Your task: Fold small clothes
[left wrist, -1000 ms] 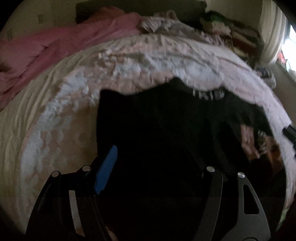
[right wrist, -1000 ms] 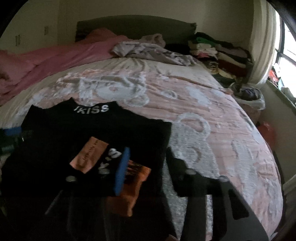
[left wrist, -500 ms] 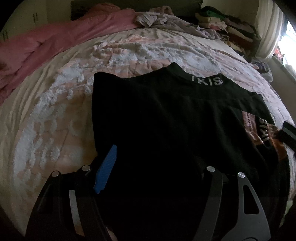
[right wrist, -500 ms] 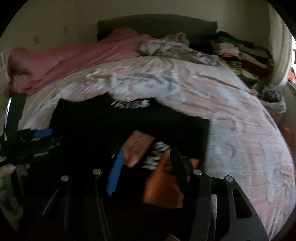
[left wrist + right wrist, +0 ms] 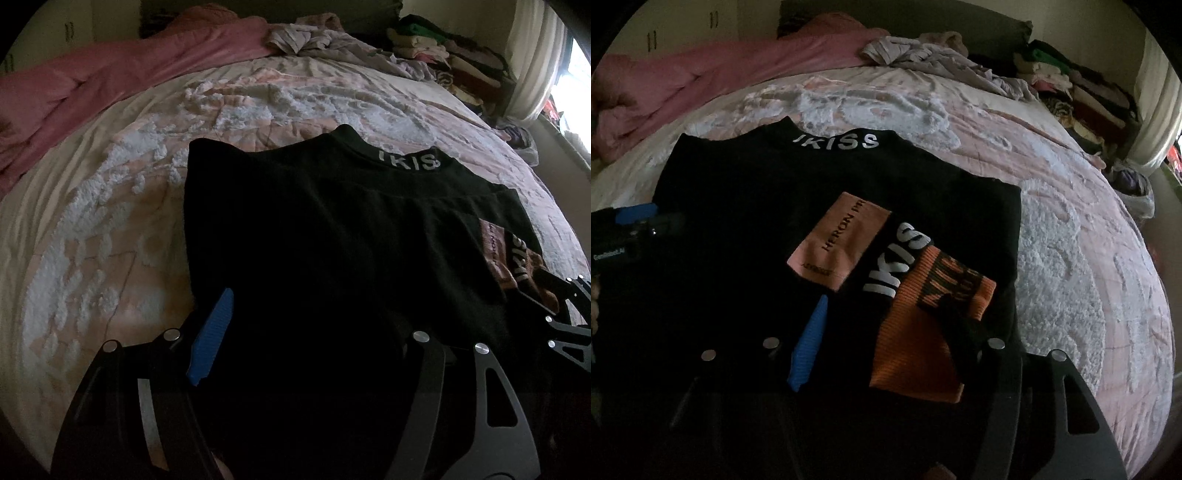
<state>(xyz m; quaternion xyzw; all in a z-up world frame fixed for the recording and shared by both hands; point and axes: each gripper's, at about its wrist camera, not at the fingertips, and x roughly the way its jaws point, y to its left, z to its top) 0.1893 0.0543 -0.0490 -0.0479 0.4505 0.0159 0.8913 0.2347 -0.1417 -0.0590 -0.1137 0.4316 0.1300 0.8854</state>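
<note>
A black top (image 5: 746,206) with IKISS on its collar (image 5: 408,162) lies flat on the bedspread (image 5: 1071,258). One sleeve is folded across its body and shows a pink patch (image 5: 838,240), white letters and an orange ribbed cuff (image 5: 916,343). My right gripper (image 5: 886,339) hangs just over that cuff. Its jaws are opening, with the cuff lying between them and the blue pad (image 5: 809,350) clear of it. My left gripper (image 5: 317,321) stands open low over the top's near left part, its blue pad (image 5: 214,339) by the cloth's edge. It also shows as the left gripper (image 5: 631,229) in the right wrist view.
A pink duvet (image 5: 110,74) is bunched along the far left. A crumpled grey garment (image 5: 934,55) lies by the dark headboard (image 5: 905,18). Folded clothes are stacked at the back right (image 5: 1071,81), next to a curtain (image 5: 1156,110). Bare bedspread spreads left of the top (image 5: 92,221).
My right gripper came down and leftward over the folded sleeve and its jaws widened. The orange cuff now lies on the top between them. The left gripper stayed put.
</note>
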